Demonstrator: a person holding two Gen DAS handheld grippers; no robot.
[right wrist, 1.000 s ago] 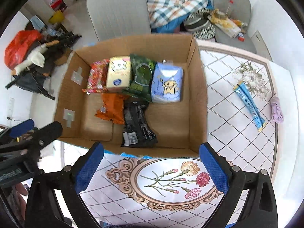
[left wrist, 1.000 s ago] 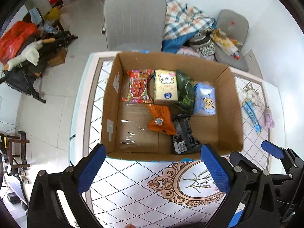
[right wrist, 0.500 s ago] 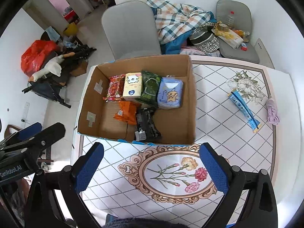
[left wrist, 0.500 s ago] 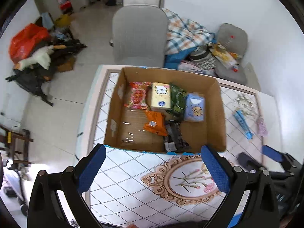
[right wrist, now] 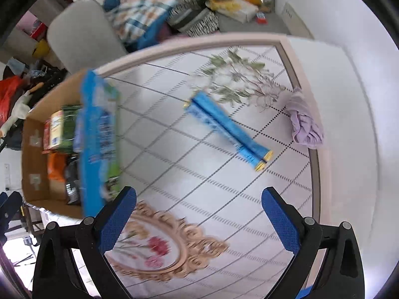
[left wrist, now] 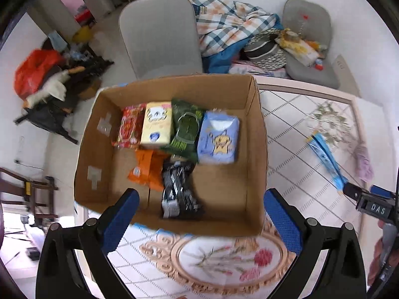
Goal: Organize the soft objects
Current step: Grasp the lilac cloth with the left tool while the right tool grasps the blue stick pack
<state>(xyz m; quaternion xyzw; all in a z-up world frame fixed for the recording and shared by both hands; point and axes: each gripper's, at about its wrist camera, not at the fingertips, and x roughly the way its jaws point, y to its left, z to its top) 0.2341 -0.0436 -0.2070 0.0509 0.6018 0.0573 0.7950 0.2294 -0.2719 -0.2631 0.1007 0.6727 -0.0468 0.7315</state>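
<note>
A cardboard box point(left wrist: 256, 134) stands on the patterned table and holds several soft packets: a red pack, a cream tissue pack point(left wrist: 157, 124), a green pack, a blue tissue pack point(left wrist: 218, 139), an orange pack and a black pack point(left wrist: 178, 191). A long blue packet point(right wrist: 227, 129) and a lilac cloth point(right wrist: 305, 122) lie on the table to the box's right. My left gripper point(left wrist: 198, 219) is open and empty over the box's near wall. My right gripper point(right wrist: 198, 219) is open and empty, near the blue packet. The box also shows in the right wrist view point(right wrist: 32, 169).
A grey chair point(left wrist: 159, 35) stands behind the table. A plaid blanket point(left wrist: 224, 30) and cushions lie beyond it. The table's right edge point(right wrist: 316, 149) runs close to the lilac cloth. Clutter lies on the floor at the left point(left wrist: 47, 79).
The right gripper has swung right, from facing the box to facing the blue packet and lilac cloth. The left gripper has moved closer to the box. Both stay open.
</note>
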